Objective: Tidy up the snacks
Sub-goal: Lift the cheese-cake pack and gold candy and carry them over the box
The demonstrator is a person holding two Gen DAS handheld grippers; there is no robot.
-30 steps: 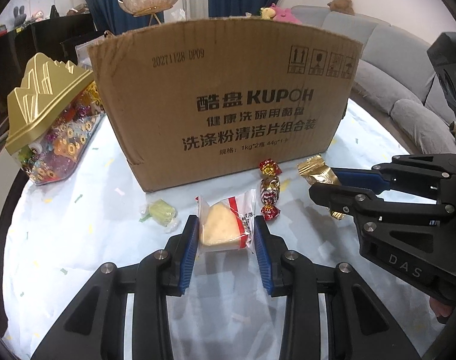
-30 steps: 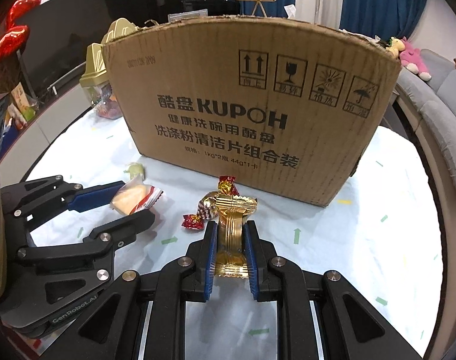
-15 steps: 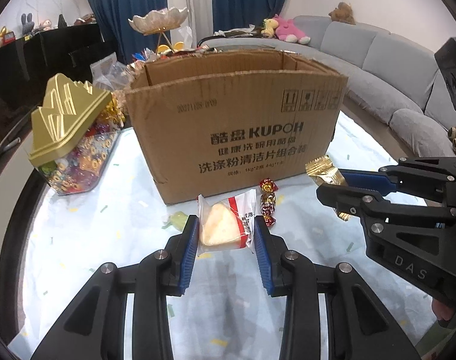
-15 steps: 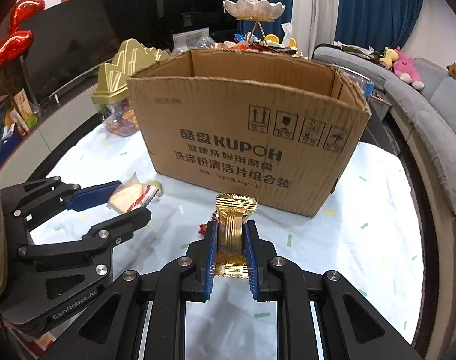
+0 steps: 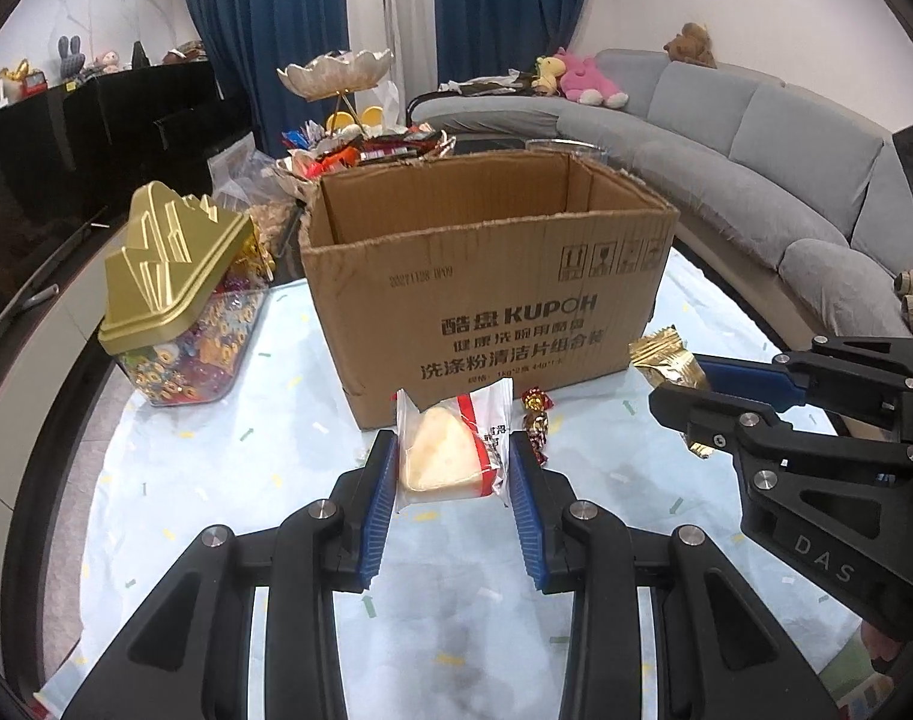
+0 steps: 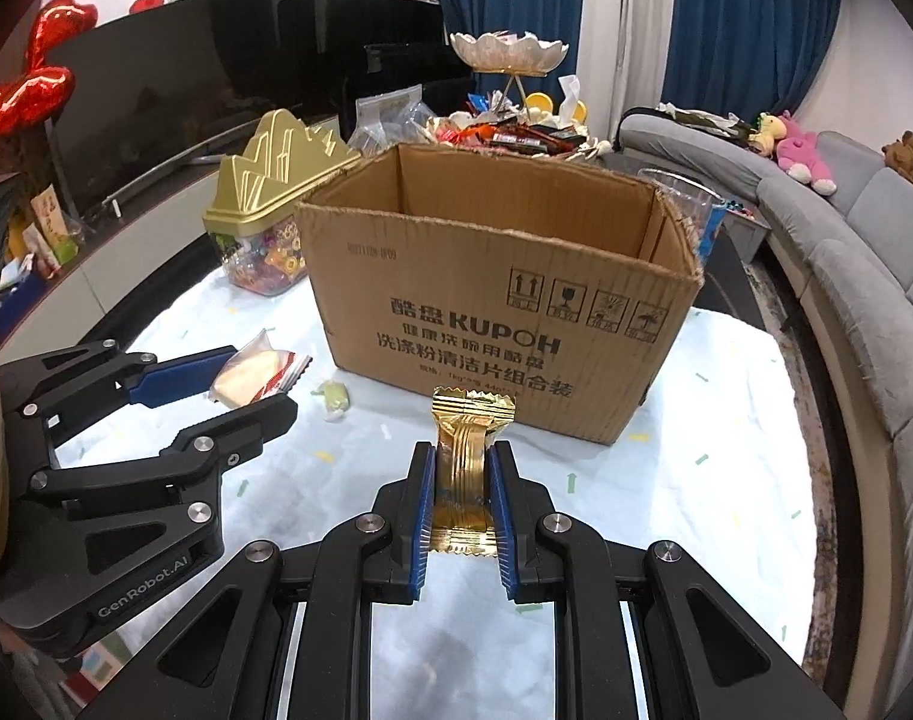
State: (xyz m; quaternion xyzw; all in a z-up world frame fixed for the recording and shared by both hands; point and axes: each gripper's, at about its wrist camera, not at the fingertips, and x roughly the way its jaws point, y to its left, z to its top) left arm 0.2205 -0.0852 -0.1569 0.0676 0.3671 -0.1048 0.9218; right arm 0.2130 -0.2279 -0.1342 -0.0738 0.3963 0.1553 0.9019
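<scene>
My left gripper (image 5: 450, 468) pinches a clear-wrapped pale wedge cake (image 5: 441, 456) with a red stripe; my right gripper (image 6: 462, 480) is pressed onto a ridged gold foil packet (image 6: 465, 450). Both are held above the table (image 6: 696, 480), in front of the open cardboard box (image 6: 504, 306). Versus a second ago, both have risen: the box's inside now shows; red-wrapped candy (image 5: 535, 414) stays on the table

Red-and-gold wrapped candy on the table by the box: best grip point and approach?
Grip the red-and-gold wrapped candy across its plump middle, coming from above. It lies flat on the tablecloth, long axis toward the cardboard box, with thin twisted ends that would slip. Set the jaws across its width.
</scene>
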